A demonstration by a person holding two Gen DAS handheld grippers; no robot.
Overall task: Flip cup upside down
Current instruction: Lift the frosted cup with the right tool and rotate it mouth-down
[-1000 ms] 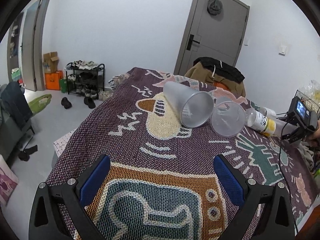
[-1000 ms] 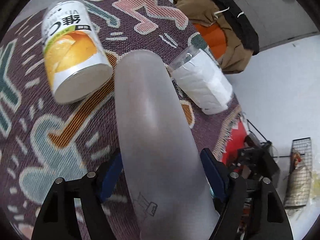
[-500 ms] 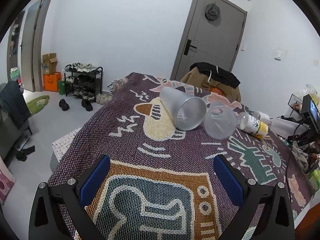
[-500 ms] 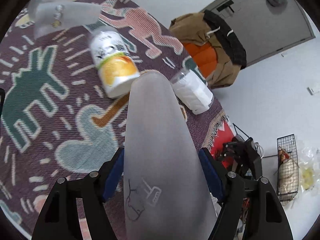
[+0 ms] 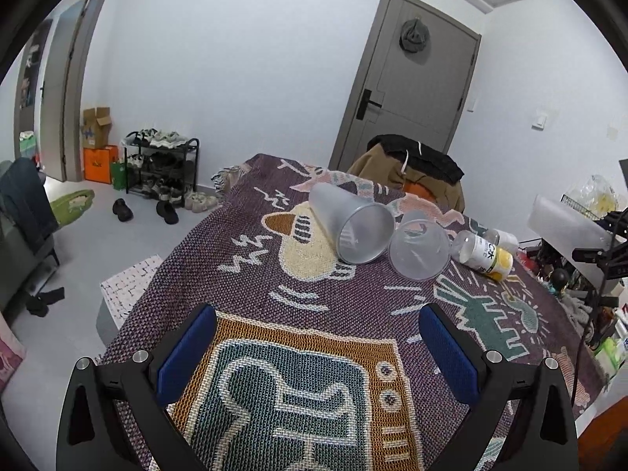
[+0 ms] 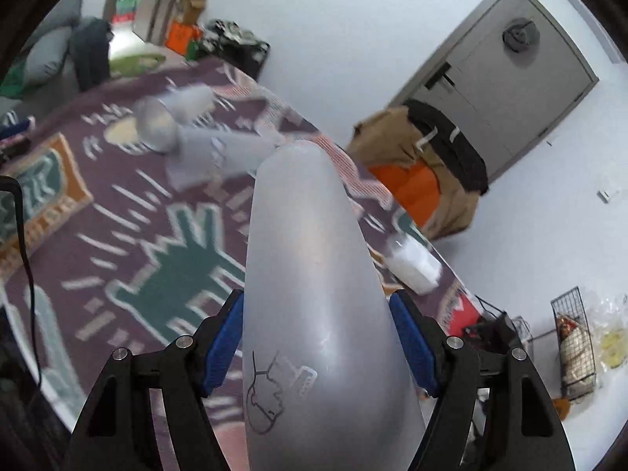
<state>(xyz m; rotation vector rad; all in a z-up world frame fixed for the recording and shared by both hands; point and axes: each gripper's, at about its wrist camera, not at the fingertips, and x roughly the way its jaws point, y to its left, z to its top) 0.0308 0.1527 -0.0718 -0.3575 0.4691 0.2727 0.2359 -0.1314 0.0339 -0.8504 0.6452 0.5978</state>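
right gripper (image 6: 316, 337) is clamped on the frosted cup (image 6: 310, 274), held in the air above the patterned blanket (image 6: 129, 243), right of the orange bottle (image 5: 484, 257). judged mid-flip; next: roll wrist until the rim faces down, then set it down. left gripper (image 5: 314, 349) is wide open and empty, near the blanket's front edge. only the left view shows the two lying cups (image 5: 349, 223) clearly; the right view is blurred.

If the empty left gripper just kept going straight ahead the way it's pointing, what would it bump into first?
Probably the patterned blanket itself, since the left gripper points slightly down at it. Next in line, the frosted cup lying on its side; depth is unclear.
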